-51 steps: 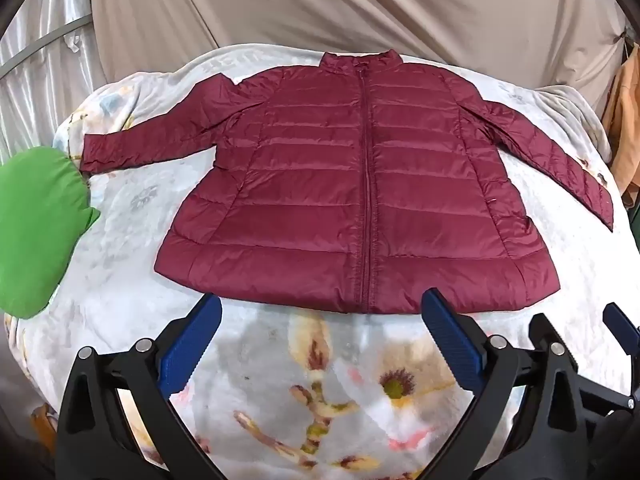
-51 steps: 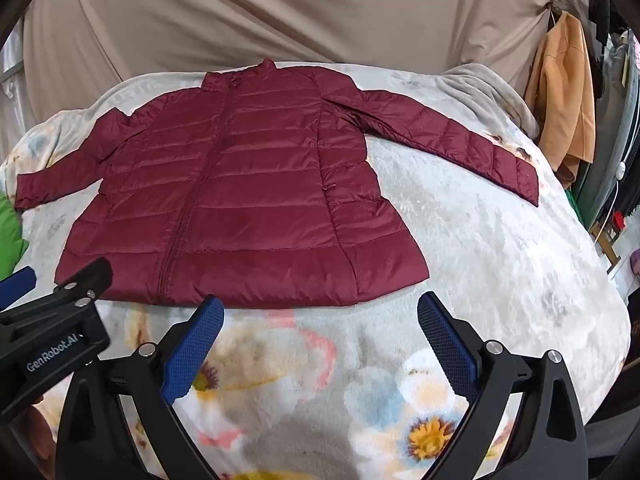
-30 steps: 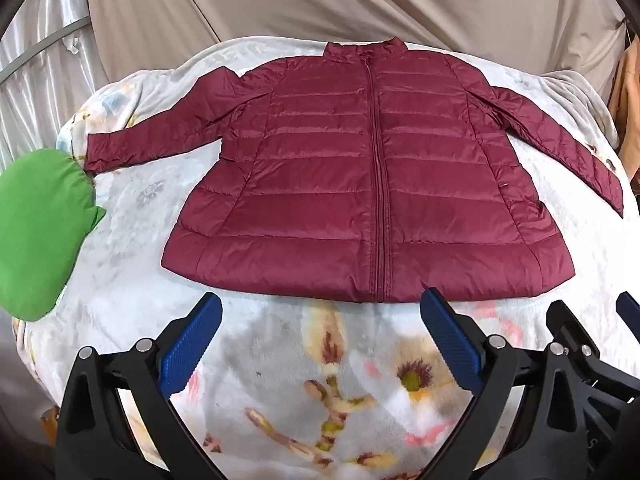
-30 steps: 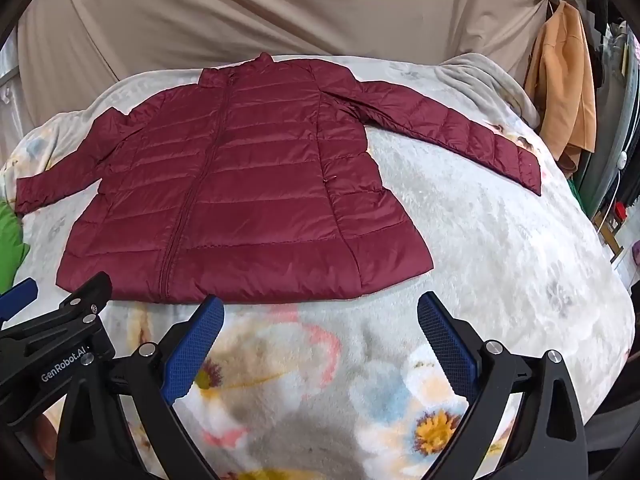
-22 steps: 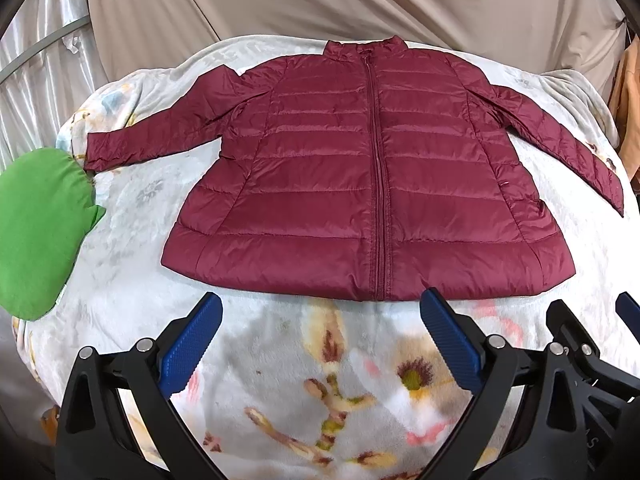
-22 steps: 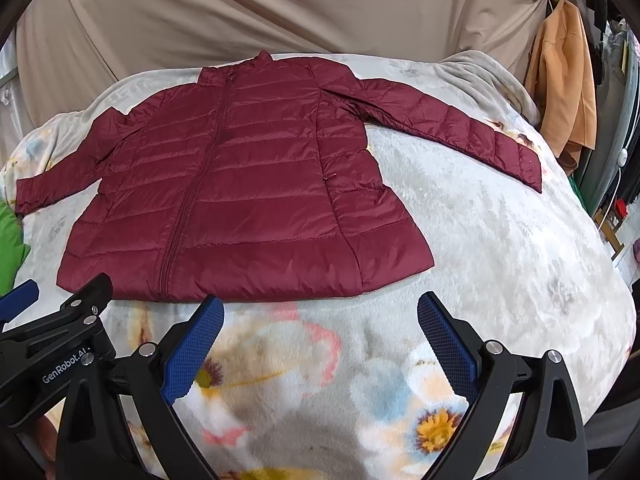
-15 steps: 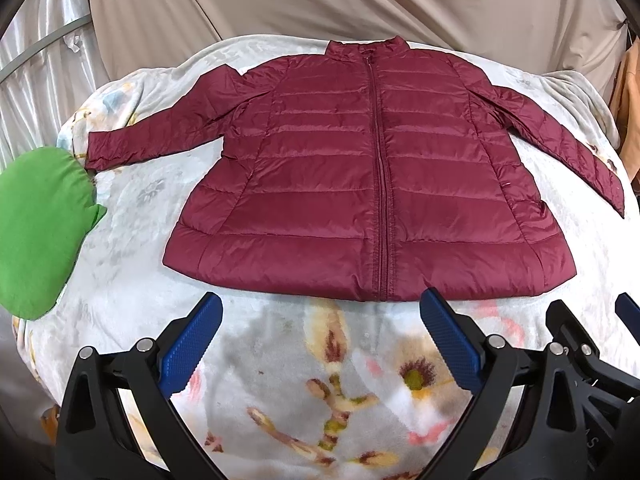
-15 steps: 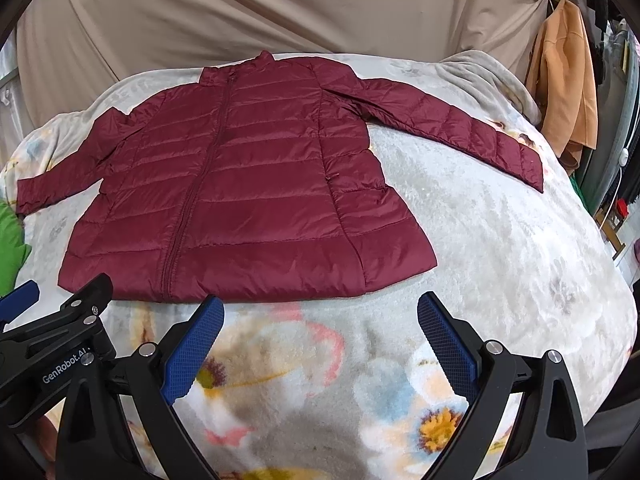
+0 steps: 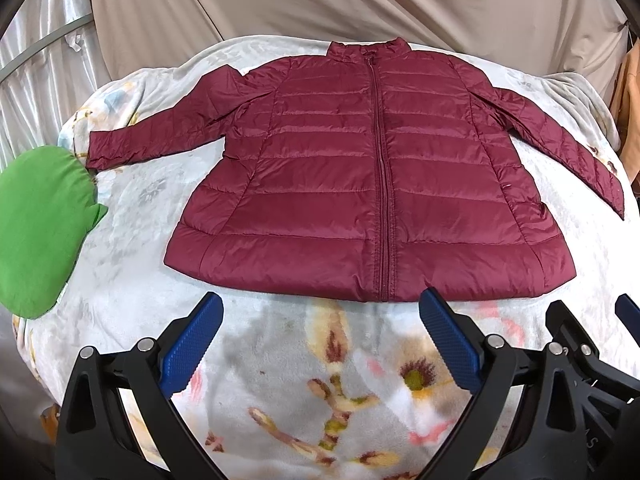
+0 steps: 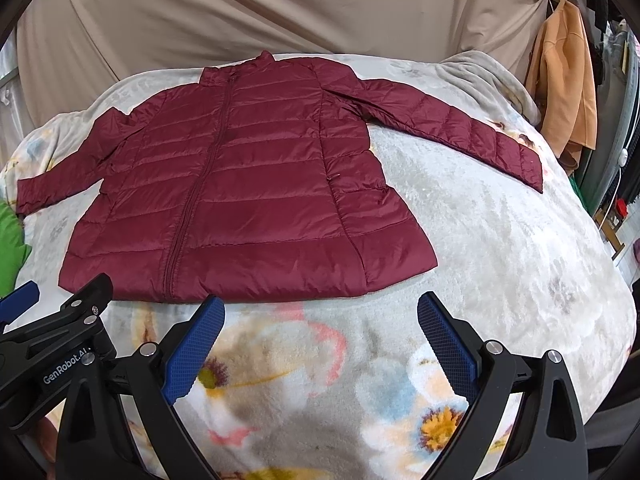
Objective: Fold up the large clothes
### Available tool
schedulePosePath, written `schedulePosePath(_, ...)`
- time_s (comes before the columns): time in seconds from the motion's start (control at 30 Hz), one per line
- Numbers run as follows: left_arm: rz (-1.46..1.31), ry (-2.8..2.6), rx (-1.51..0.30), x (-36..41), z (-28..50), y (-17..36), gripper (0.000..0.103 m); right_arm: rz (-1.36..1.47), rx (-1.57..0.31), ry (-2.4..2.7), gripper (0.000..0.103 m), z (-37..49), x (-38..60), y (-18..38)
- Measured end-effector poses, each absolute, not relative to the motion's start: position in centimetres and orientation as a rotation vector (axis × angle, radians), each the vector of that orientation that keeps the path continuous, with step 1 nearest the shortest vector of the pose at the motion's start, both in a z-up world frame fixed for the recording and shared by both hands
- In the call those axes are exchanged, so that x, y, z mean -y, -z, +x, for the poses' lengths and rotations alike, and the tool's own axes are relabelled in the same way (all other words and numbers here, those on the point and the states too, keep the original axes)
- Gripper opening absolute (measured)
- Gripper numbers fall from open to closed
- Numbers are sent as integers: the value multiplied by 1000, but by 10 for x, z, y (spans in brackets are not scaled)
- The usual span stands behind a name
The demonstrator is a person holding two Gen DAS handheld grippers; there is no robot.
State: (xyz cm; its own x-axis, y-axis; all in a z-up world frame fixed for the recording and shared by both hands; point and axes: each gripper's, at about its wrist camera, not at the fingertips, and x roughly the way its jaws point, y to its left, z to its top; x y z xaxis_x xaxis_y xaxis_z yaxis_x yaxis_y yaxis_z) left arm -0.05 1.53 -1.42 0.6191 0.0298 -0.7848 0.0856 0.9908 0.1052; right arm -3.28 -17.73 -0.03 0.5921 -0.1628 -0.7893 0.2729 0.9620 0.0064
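Note:
A dark red quilted jacket (image 9: 372,184) (image 10: 240,196) lies flat and zipped, front up, on a floral blanket (image 9: 304,380), both sleeves spread out to the sides. My left gripper (image 9: 320,336) hovers open just short of the hem near the zip. My right gripper (image 10: 320,336) is open too, short of the hem's right half. Neither touches the jacket. The left gripper's body (image 10: 60,344) shows at the right wrist view's lower left.
A green cloth (image 9: 36,224) lies at the blanket's left edge, touching the left cuff. An orange garment (image 10: 564,84) hangs at the right. A beige sheet (image 9: 360,4) hangs behind. The blanket (image 10: 520,264) drops away at the right.
Both views have shifted slightly, so the jacket sits a little further right and lower in frame. The grippers stay open and the jacket has not been touched.

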Motion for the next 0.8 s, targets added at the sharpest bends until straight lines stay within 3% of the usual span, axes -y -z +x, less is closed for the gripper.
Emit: schedulePosePath(0.8, 138, 33, -904, -16, 0, 14, 95, 134, -905, 252, 96, -32, 176, 1)
